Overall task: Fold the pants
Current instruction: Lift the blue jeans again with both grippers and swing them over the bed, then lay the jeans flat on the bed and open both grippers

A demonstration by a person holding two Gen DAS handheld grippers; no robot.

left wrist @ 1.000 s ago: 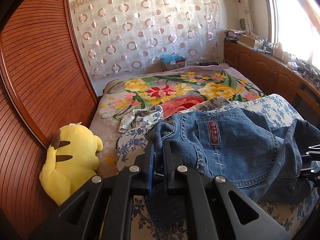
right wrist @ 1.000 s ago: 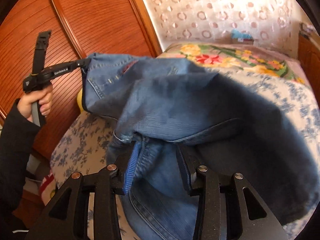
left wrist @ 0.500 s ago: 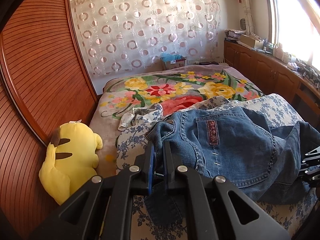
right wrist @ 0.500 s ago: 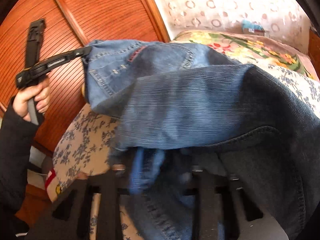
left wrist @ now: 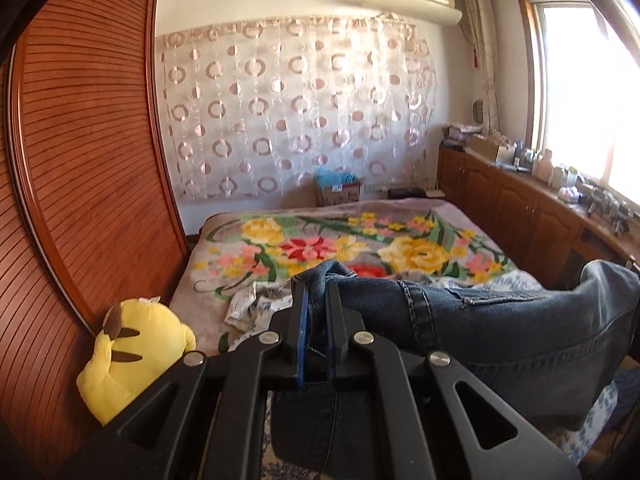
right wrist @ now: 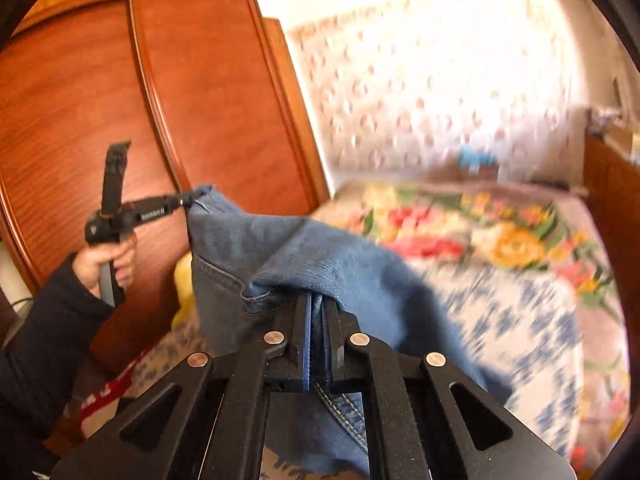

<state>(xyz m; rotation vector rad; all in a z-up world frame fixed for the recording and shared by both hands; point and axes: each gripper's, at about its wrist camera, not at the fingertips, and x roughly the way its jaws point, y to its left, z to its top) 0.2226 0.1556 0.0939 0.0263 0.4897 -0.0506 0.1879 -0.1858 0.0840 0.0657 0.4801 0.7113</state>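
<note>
A pair of blue denim pants point(left wrist: 500, 332) hangs stretched above the bed between both grippers. My left gripper point(left wrist: 316, 292) is shut on one end of the waistband, with denim pinched between its fingers. In the right wrist view my right gripper point(right wrist: 318, 300) is shut on another edge of the pants point(right wrist: 320, 256). The left gripper point(right wrist: 188, 200) also shows there at the left, held by a hand point(right wrist: 106, 258) in a dark sleeve, gripping the pants' far corner. The rest of the denim droops below the right gripper.
The bed carries a floral blanket point(left wrist: 352, 240) and a blue-and-white flowered sheet point(right wrist: 520, 320). A yellow plush toy point(left wrist: 132, 356) lies by the wooden wardrobe point(left wrist: 80, 184) at the left. Wooden cabinets point(left wrist: 520, 204) with clutter line the window side.
Both grippers have risen, lifting the pants off the bed. The right gripper's jaws were apart around the denim and have closed on it.
</note>
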